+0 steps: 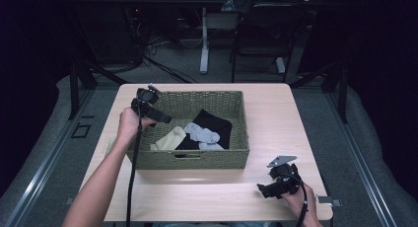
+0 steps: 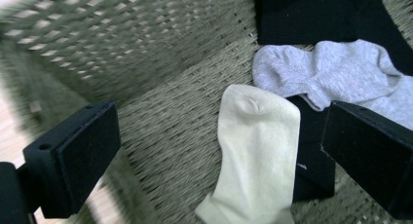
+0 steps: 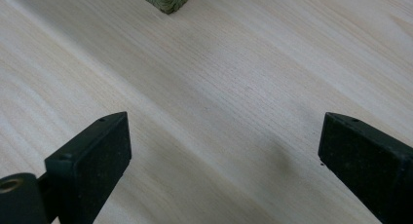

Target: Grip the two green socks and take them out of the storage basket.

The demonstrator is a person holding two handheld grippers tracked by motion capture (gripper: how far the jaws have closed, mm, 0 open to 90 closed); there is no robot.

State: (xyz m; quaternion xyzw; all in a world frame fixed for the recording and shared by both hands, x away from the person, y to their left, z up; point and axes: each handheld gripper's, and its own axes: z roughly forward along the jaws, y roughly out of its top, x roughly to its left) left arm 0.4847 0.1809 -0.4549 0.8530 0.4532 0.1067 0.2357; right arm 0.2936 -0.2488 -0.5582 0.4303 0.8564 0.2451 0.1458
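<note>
On the wooden table (image 1: 276, 108), a woven basket (image 1: 194, 160) is seen holding a black garment (image 1: 217, 123), a grey sock (image 2: 336, 70) and a cream sock (image 2: 255, 151) near its left side. The left gripper (image 2: 214, 151) is held over the basket's left rim with jaws wide apart and empty, aimed at the limp, flat cream sock, so a reach-in step is judged underway, with lowering and closing needed next. The right gripper (image 3: 224, 165) is rested near the table's right corner, jaws apart and empty.
</note>
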